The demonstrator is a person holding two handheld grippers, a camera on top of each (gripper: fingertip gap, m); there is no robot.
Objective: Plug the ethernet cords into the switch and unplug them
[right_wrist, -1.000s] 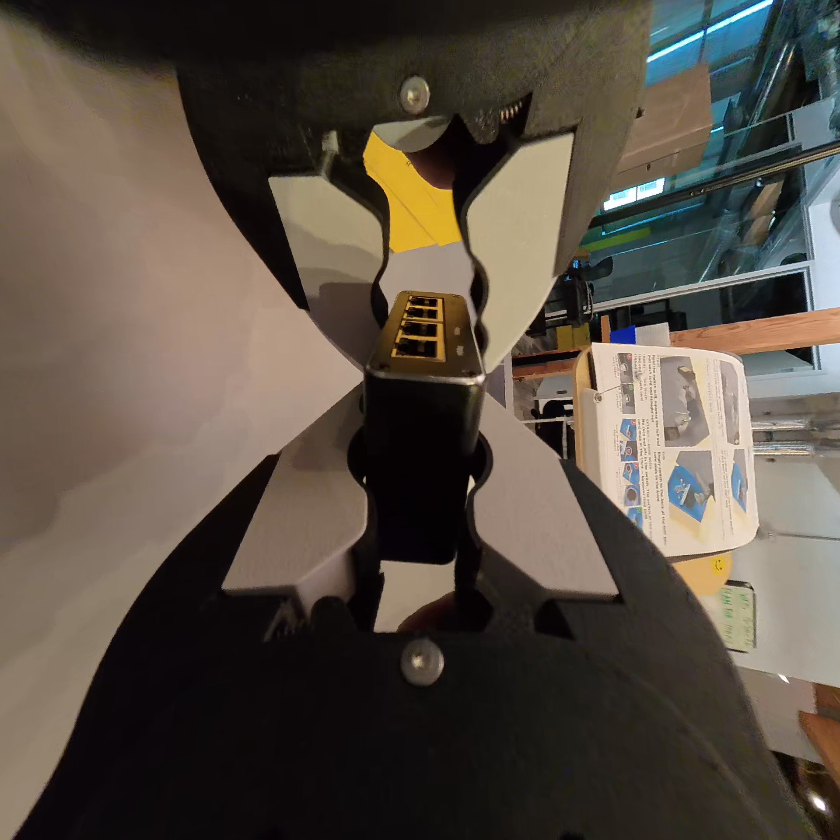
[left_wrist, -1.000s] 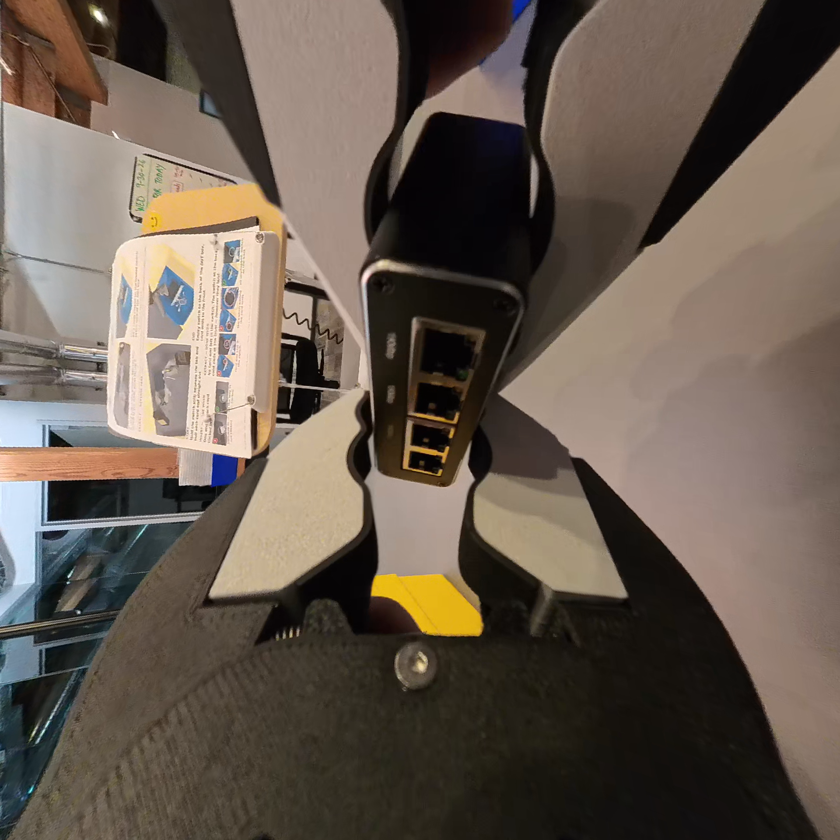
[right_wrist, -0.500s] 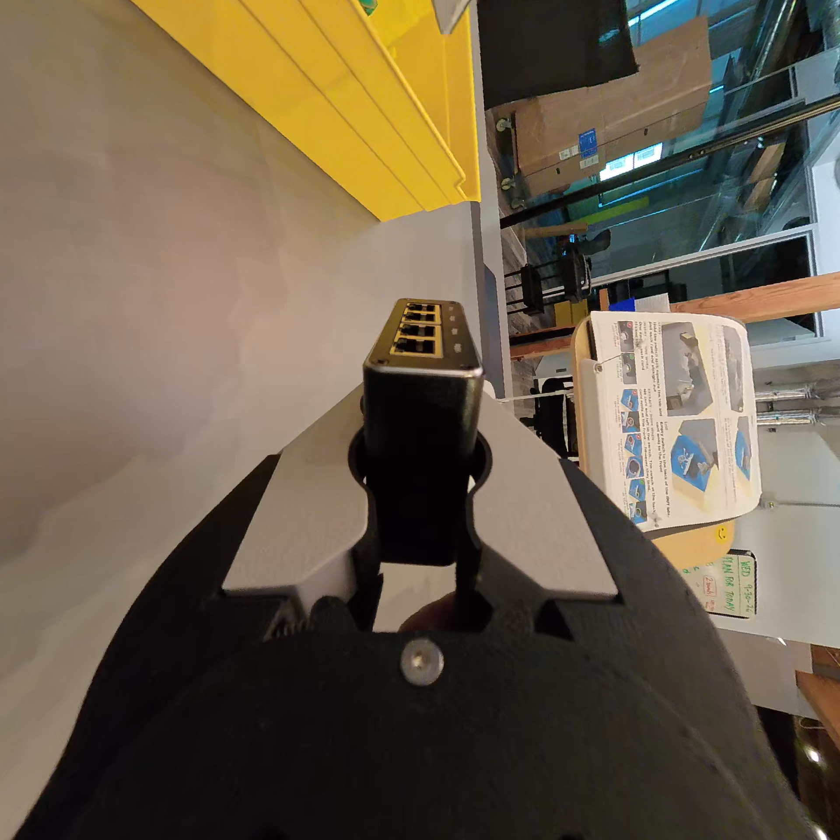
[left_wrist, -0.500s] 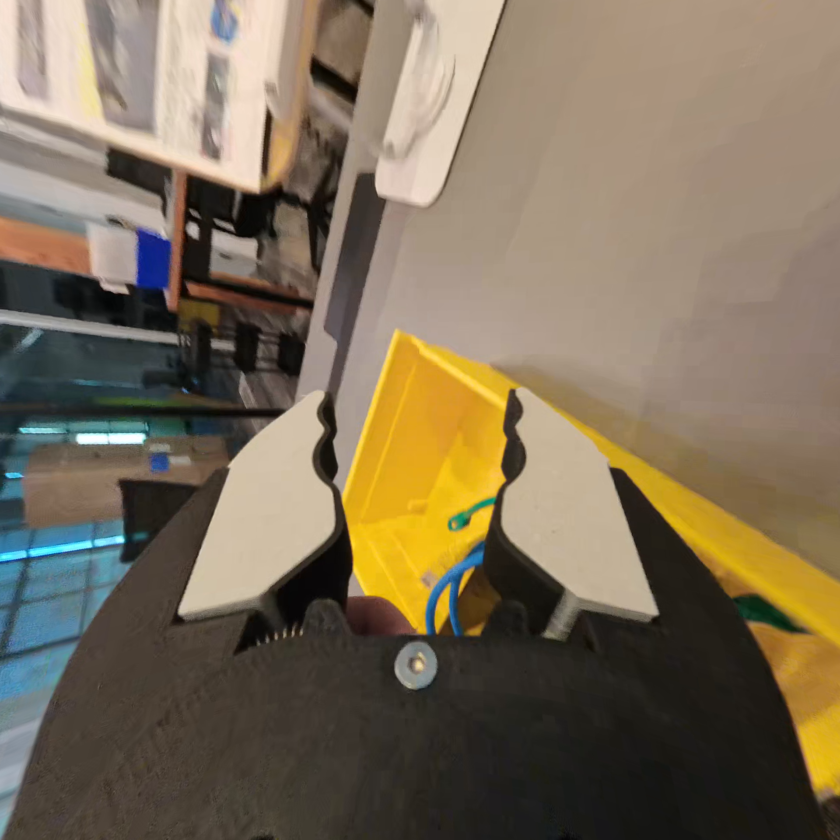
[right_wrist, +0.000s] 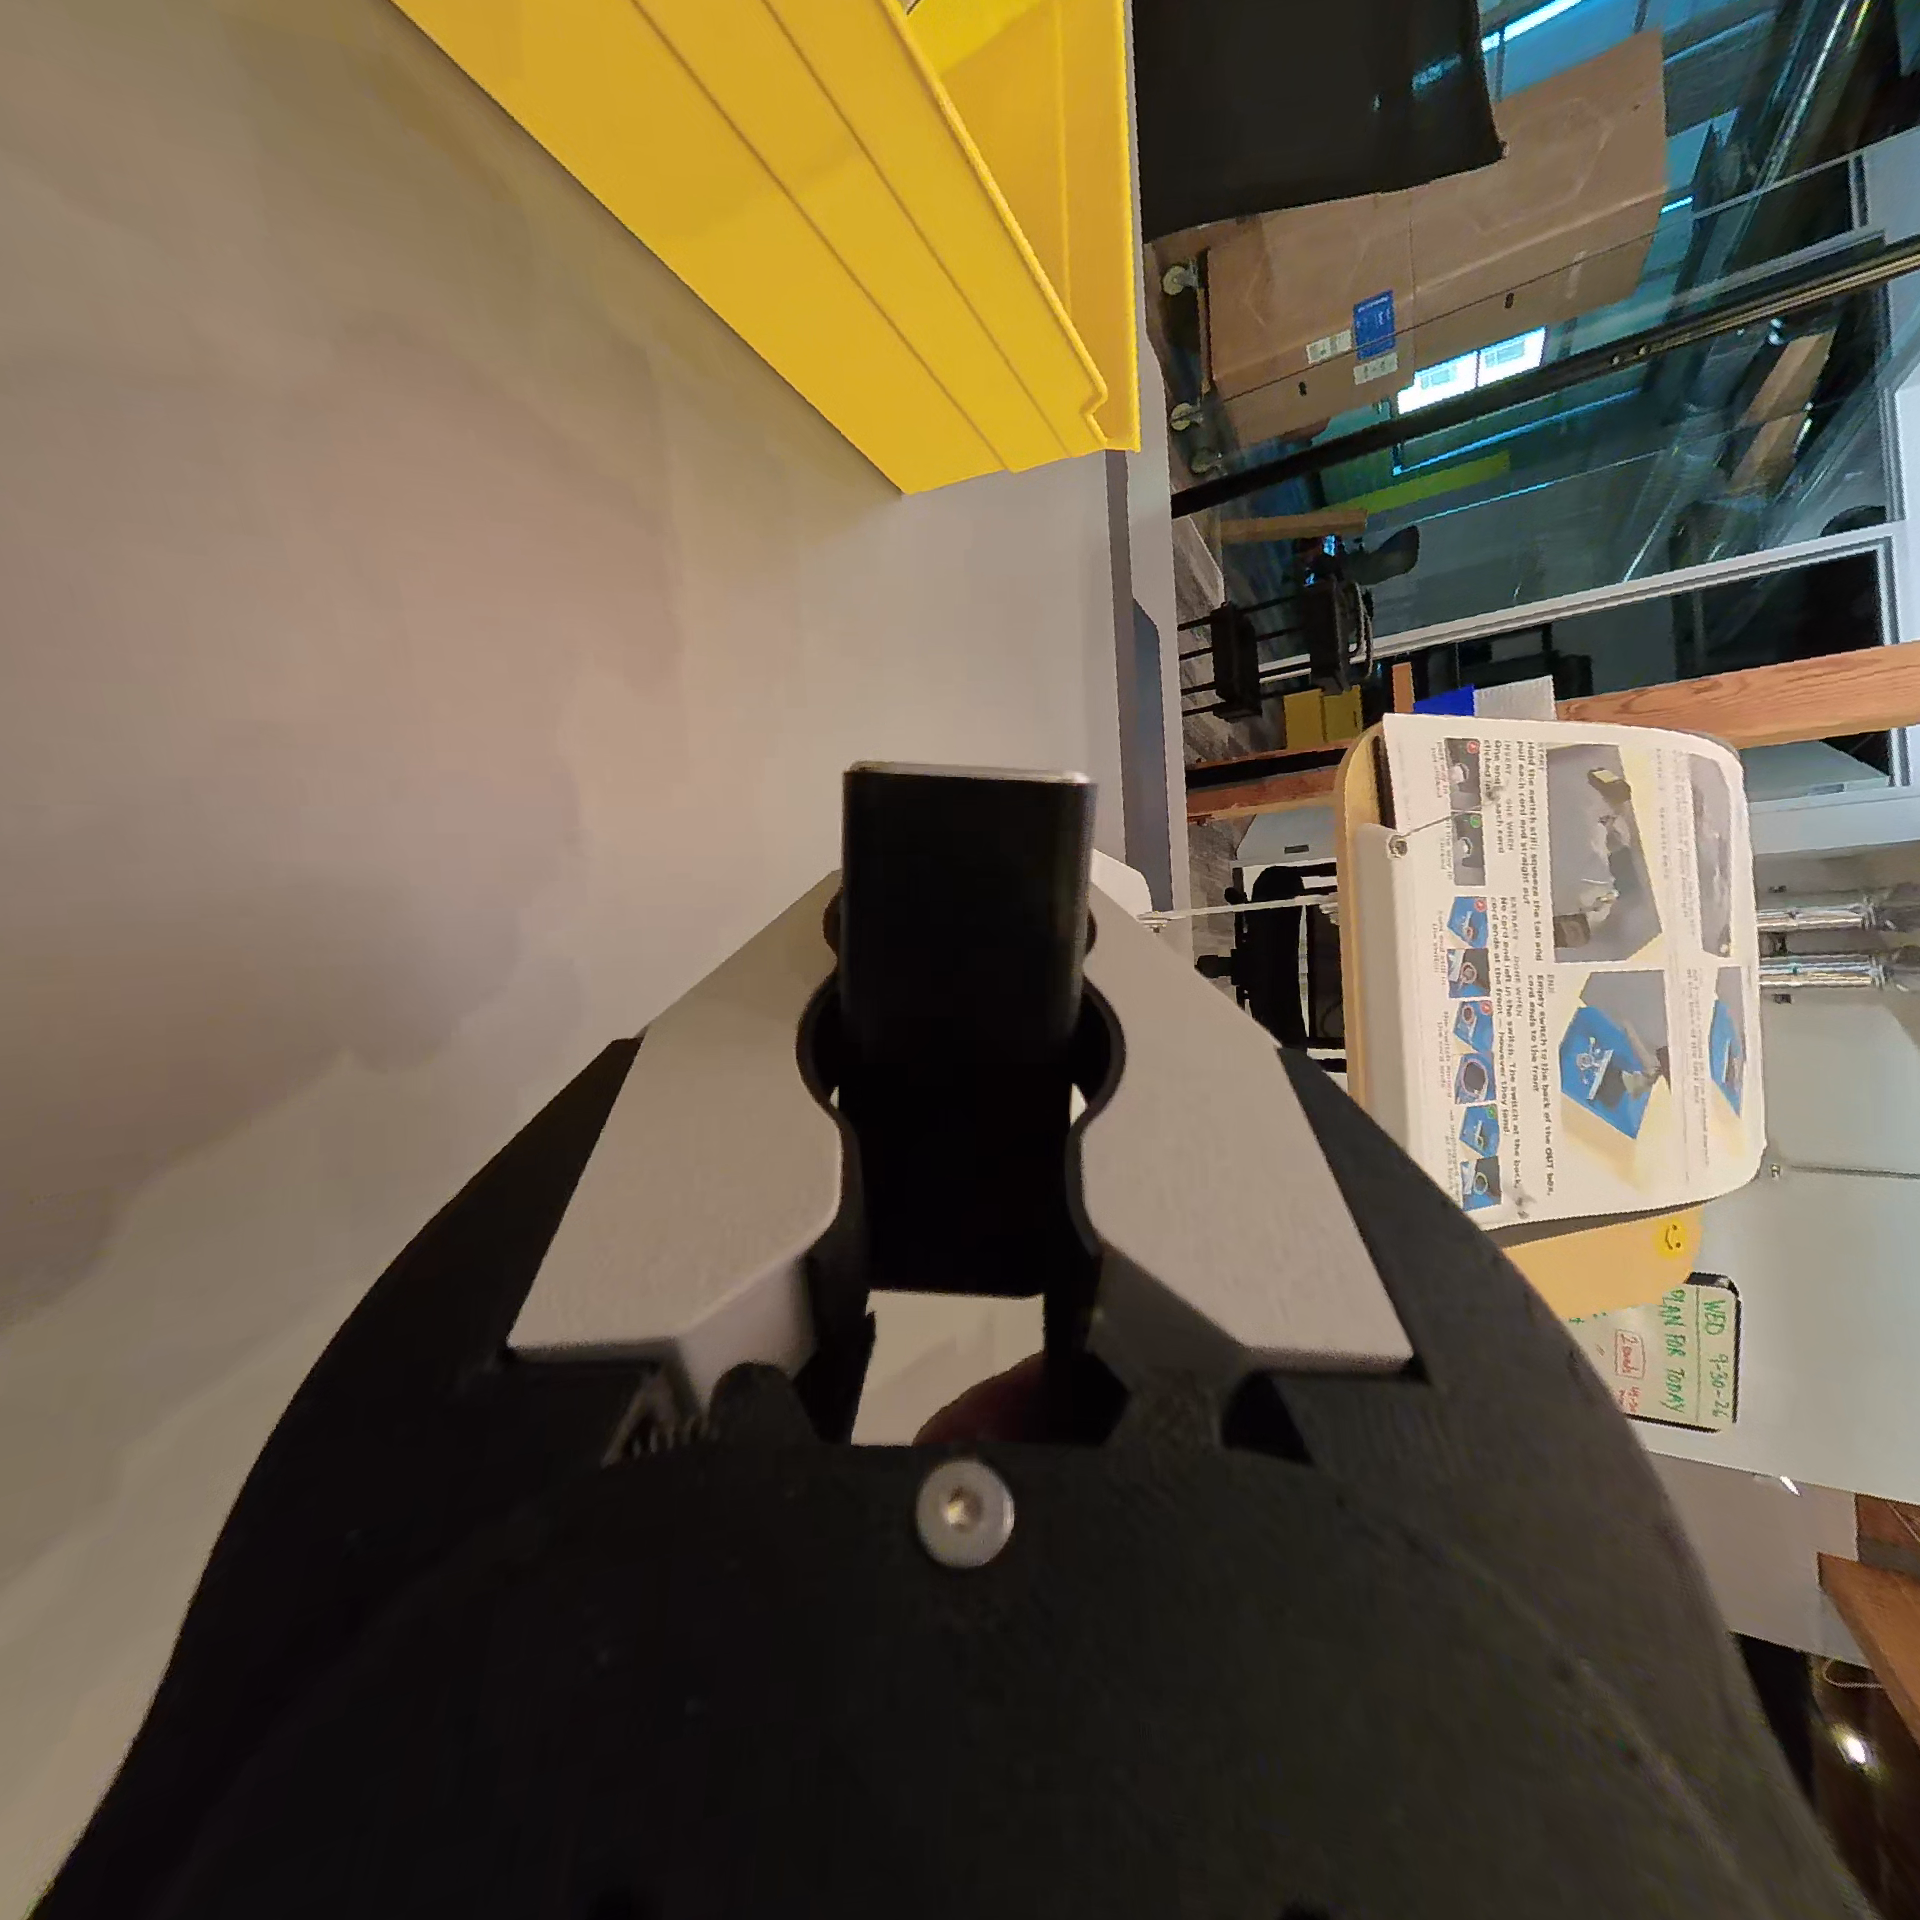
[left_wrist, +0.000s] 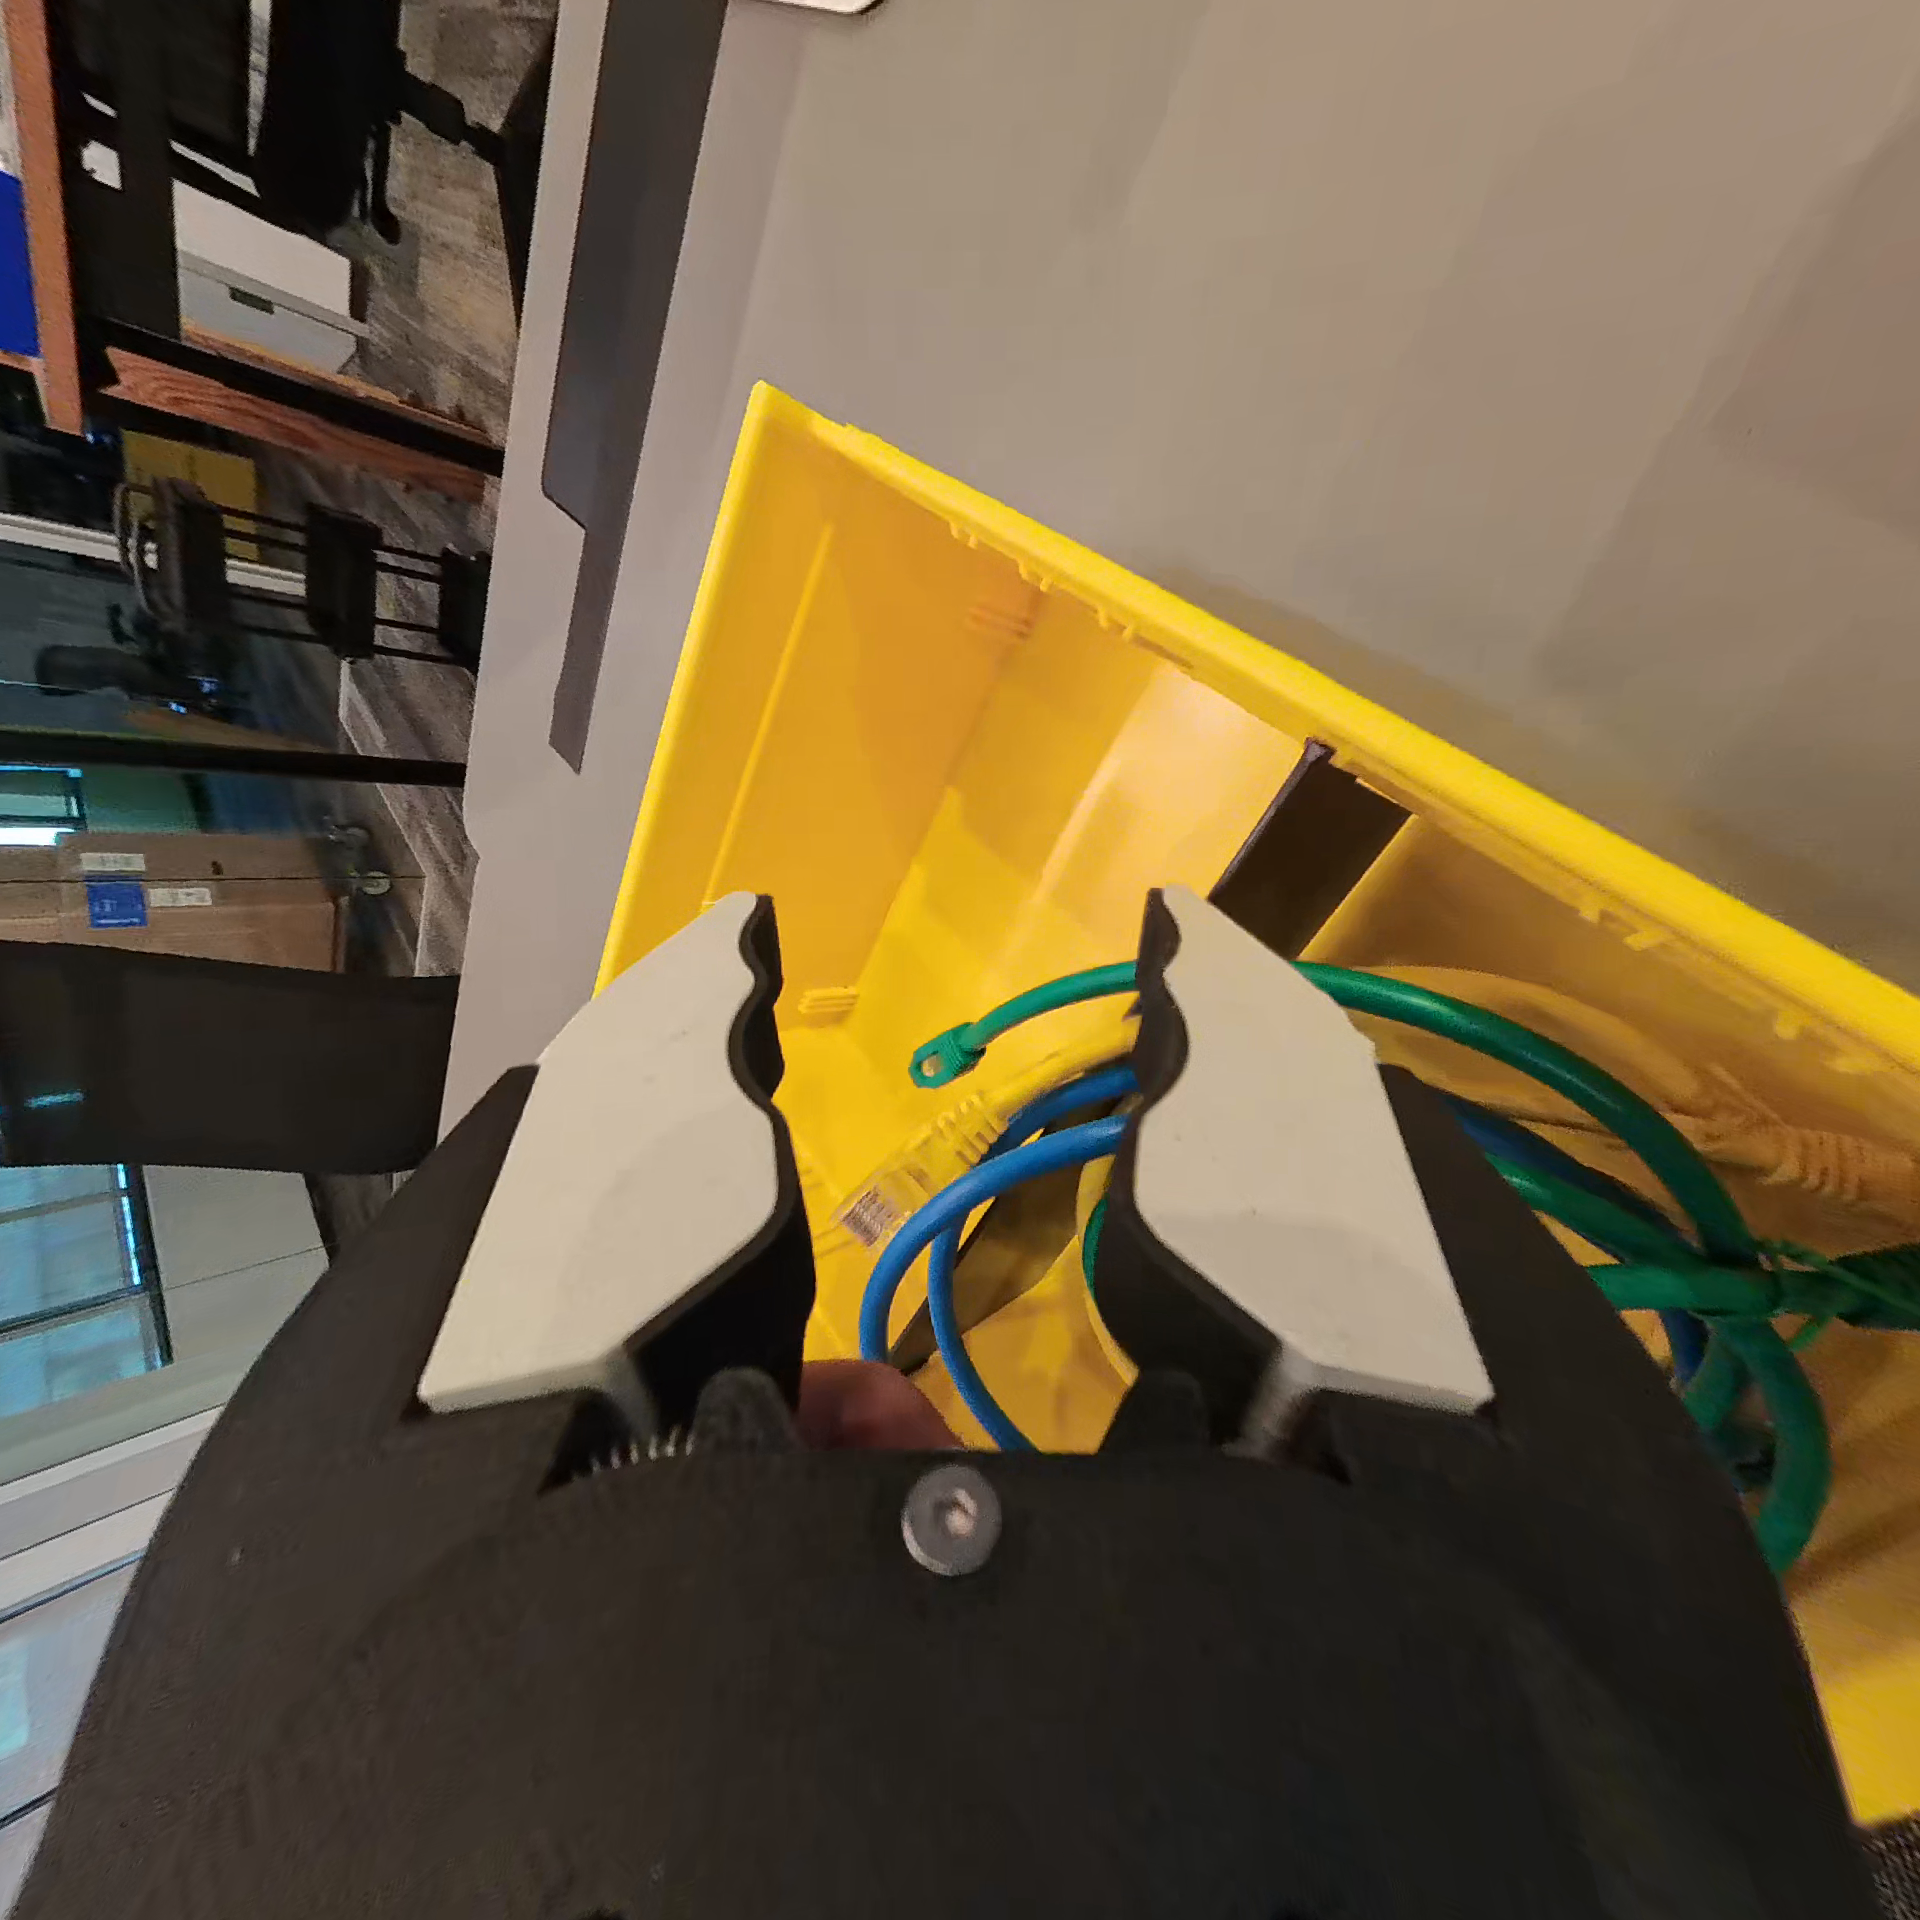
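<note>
My left gripper (left_wrist: 958,914) is open and empty, just above the open yellow bin (left_wrist: 894,665). In the bin lie tangled ethernet cords: a green cord (left_wrist: 1558,1049) with its plug (left_wrist: 945,1055) between my fingers, a blue cord (left_wrist: 935,1236) looped below it, and a yellow cord with a clear plug (left_wrist: 904,1174). My right gripper (right_wrist: 966,883) is shut on the black switch (right_wrist: 961,1091), held upright between the fingers above the grey table. The switch's port face points away and is hidden.
The yellow bin's outer wall (right_wrist: 831,208) is at the upper left of the right wrist view. A black divider (left_wrist: 1309,862) stands inside the bin. A clipboard with a printed instruction sheet (right_wrist: 1558,987) stands past the table edge. The grey table (right_wrist: 416,727) lies to the left. Tip to tip, the grippers are about 25 centimeters apart.
My left gripper left the switch's port end, swung to the yellow bin and came closer over the cords, staying open. My right gripper tilted the switch so the ports no longer show.
</note>
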